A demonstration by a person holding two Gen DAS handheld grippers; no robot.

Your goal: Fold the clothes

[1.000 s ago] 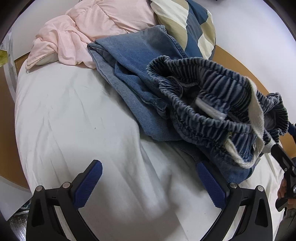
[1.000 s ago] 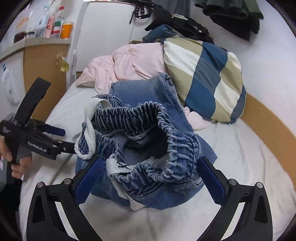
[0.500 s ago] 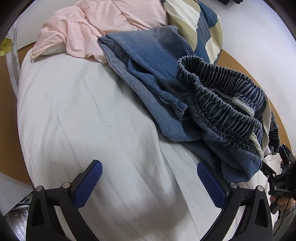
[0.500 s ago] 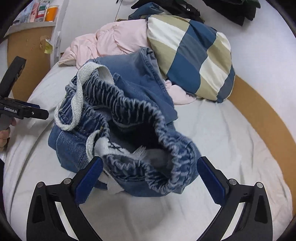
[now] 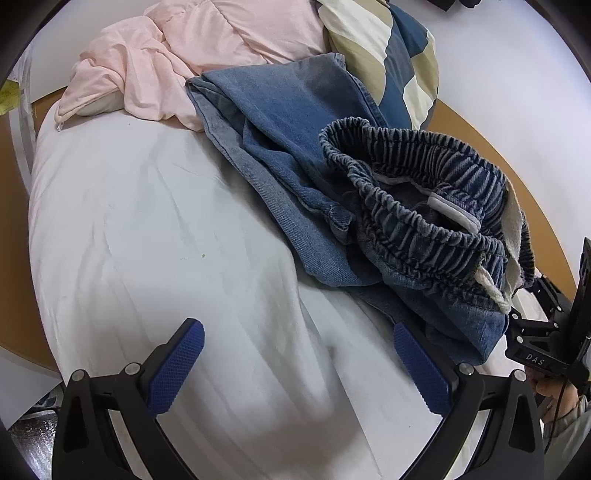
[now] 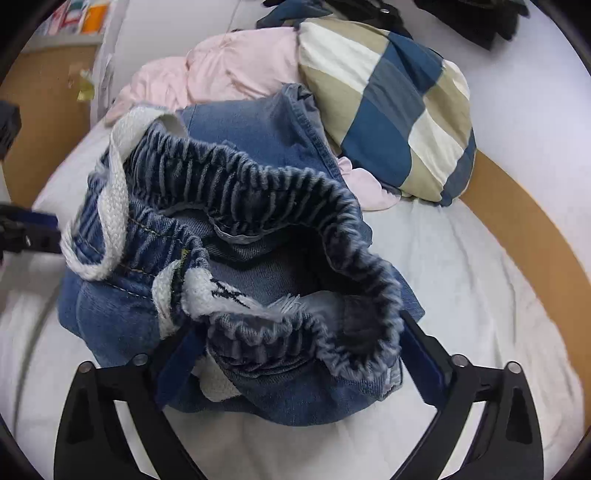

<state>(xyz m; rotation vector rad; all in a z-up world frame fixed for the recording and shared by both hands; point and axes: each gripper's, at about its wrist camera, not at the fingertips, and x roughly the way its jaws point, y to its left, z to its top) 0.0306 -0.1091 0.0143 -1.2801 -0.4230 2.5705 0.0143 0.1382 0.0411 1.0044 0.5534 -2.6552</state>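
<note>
Blue jeans with a gathered elastic waistband and a white drawstring lie bunched on the white bed sheet. My left gripper is open over bare sheet, its right finger just short of the jeans' near edge. My right gripper is open wide around the waistband, with denim lying between its fingers. Each view shows the other gripper at its edge: the right gripper and the left gripper.
A pink duvet and a blue, cream and beige checked pillow sit at the head of the bed behind the jeans. A brown bed frame runs along the right side by the white wall. Dark clothes hang above.
My right gripper has pushed forward, so the waistband now sits between its fingers. My left gripper stays open over the sheet and has drawn a little nearer the jeans.
</note>
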